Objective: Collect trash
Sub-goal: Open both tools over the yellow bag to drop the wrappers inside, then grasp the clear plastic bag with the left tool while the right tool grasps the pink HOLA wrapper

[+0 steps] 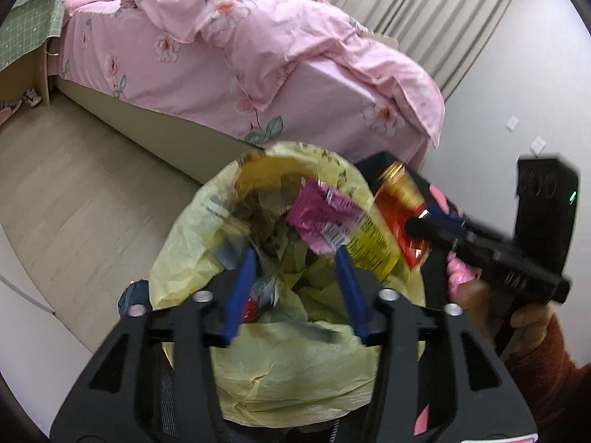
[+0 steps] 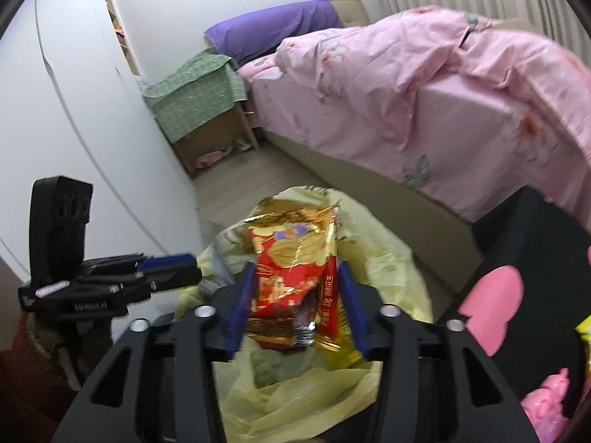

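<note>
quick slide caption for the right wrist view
Right gripper poised above the yellow trash bag, red-and-gold snack wrapper between its fingers, pink bed behind.

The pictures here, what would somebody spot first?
Probably the shiny red and gold snack wrapper, pinched between the blue fingers of the right gripper right above the yellow trash bag. In the left wrist view, a bright magenta wrapper sits over the bag's mouth, between the spread fingers of the left gripper. Behind it all is a big bed with a pink flowery quilt.

The bed [image 2: 424, 110] stands behind the trash bag [image 1: 280, 354]. The nightstand [image 2: 207, 118] stands left of the bed, beside its pillow [image 2: 273, 26].
</note>
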A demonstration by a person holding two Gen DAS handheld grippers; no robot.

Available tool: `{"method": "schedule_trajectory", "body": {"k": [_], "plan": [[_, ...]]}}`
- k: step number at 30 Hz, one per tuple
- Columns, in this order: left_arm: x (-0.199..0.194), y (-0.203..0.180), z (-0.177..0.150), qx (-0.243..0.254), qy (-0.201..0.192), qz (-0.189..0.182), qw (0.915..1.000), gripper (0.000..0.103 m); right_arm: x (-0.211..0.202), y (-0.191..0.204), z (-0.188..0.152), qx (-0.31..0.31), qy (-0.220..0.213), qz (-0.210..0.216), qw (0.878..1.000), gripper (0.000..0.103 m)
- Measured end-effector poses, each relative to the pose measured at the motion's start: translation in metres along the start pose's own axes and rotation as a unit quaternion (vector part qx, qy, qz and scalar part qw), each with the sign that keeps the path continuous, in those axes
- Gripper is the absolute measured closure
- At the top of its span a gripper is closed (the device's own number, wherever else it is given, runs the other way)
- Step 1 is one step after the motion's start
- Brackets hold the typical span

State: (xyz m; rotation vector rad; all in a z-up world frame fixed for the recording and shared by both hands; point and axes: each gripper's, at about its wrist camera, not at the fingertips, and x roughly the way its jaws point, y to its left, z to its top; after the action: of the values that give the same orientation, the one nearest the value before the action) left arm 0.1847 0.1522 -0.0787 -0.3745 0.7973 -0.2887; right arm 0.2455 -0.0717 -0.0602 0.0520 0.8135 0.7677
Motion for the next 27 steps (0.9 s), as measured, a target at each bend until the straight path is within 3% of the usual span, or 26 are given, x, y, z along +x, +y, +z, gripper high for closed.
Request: {"method": "schedule_trajectory", "body": {"k": [2, 7, 16, 21, 25, 27], "plan": [[-0.010, 0.001, 0.006, -0.011, -0.021, 0.004, 0.9997, 0.044, -0.001, 0.001, -0.001, -0.006, 0.000, -0.008, 1.000, 0.049], [-0.022, -0.009, 0.013, -0.008, -0.039, 0.024, 0.9989, 0.043, -0.021, 0.001, -0.005, -0.007, -0.016, -0.025, 1.000, 0.044], [-0.027, -0.076, 0.012, 0.055, -0.056, 0.020, 0.9967, 0.043, -0.120, -0.035, -0.049, 0.026, -0.056, -0.108, 0.992, 0.037], [-0.014, -0.133, 0.006, 0.098, -0.042, -0.016, 0.9942, 0.043, -0.185, -0.055, -0.091, 0.042, -0.058, -0.184, 0.980, 0.037], [0.001, -0.182, -0.005, 0.142, -0.029, -0.057, 0.9878, 0.043, -0.231, -0.066, -0.128, 0.047, -0.075, -0.261, 0.961, 0.036], [0.011, -0.211, -0.014, 0.177, -0.020, -0.084, 0.9805, 0.043, -0.257, -0.076, -0.148, 0.067, -0.088, -0.299, 0.948, 0.036]]}}
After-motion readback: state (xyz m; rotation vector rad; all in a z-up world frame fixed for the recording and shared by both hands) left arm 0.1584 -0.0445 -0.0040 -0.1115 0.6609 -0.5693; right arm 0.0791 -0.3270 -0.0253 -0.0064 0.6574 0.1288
